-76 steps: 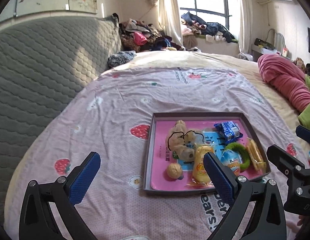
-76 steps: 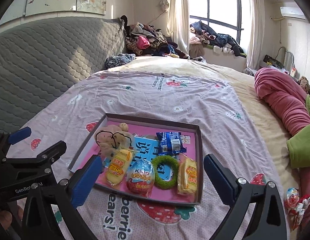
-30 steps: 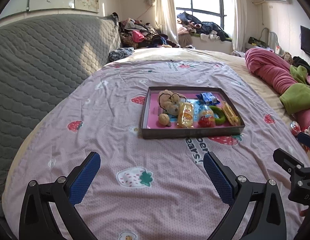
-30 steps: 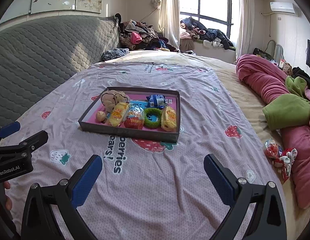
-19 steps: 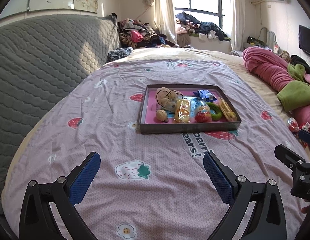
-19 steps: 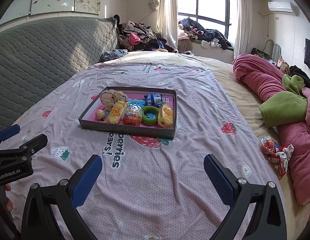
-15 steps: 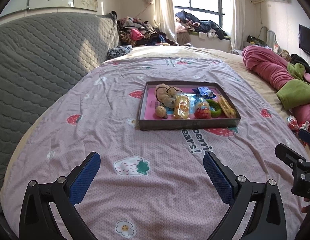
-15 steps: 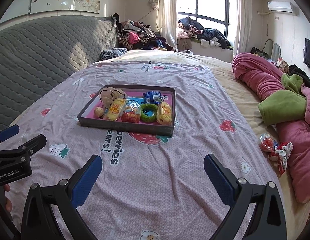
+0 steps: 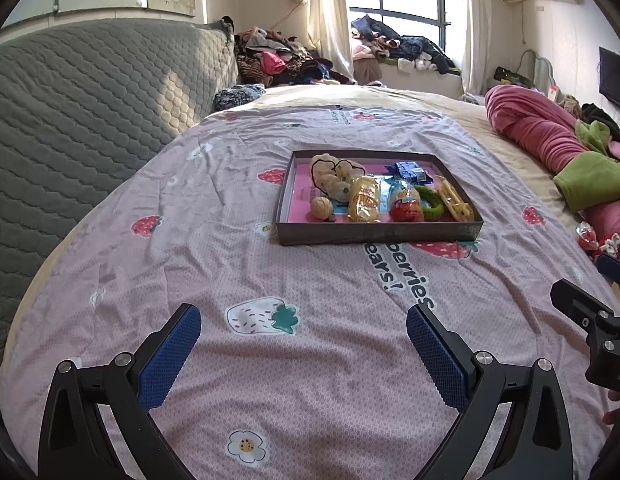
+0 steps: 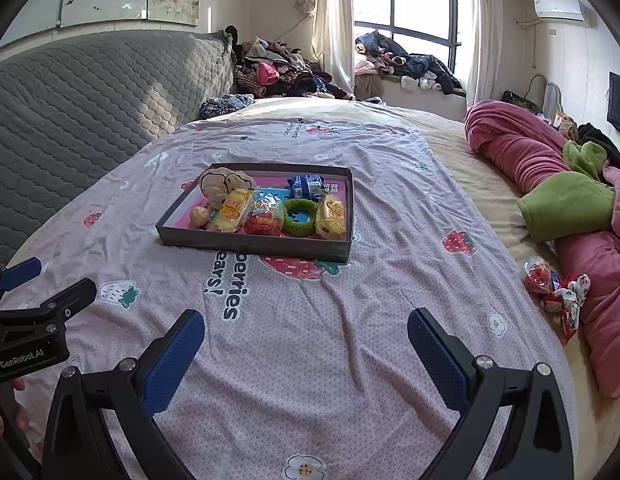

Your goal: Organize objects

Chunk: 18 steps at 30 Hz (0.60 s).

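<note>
Looking through the left wrist view, my left hand-held gripper (image 9: 301, 344) hangs wide and empty, the tray (image 9: 380, 235) well ahead. In the right view, my right hand-held gripper (image 10: 305, 346) gapes empty too; what looks like a stray wrapped snack (image 10: 538, 276) lies ahead-right, easily missed against the blanket (image 10: 590, 248).

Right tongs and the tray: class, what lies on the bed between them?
Only bare sheet, printed with lettering and a strawberry; nothing stands between the open right tongs and the tray. The right wrist view shows it.
</note>
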Motion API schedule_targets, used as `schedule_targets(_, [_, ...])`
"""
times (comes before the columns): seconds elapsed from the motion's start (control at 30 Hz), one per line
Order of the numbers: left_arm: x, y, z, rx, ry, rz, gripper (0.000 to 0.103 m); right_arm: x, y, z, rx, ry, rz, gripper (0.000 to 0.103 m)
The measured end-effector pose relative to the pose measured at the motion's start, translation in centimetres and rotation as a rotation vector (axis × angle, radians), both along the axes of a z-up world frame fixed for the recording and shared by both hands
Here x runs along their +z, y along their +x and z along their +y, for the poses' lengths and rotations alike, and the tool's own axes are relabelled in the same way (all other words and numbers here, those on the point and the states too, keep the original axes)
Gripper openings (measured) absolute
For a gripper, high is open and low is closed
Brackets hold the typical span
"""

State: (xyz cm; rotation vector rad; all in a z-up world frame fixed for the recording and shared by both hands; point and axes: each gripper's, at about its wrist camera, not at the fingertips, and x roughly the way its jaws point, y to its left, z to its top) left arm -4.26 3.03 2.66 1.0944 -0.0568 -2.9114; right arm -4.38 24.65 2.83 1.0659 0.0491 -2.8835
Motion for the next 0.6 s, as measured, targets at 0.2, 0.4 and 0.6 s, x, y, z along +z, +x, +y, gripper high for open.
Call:
schedule_targets(0.2, [-0.4, 0.1, -0.1, -0.003, 0.003, 0.003, 0.102, -0.8, 0.1, -0.2, 0.004, 0.001, -0.010, 0.102])
schedule_targets(0.4, [-0.8, 0.1, -0.2, -0.002, 0.005, -0.004, 0.102, -1.4, 0.2, -0.2, 0.000, -0.001, -0.019, 0.102])
schedule_targets(0.6, [-1.3, -0.1, -0.2, 0.000, -0.005, -0.005, 0.102, -1.9, 0.1, -0.1, -0.003, -0.005, -0.027, 0.102])
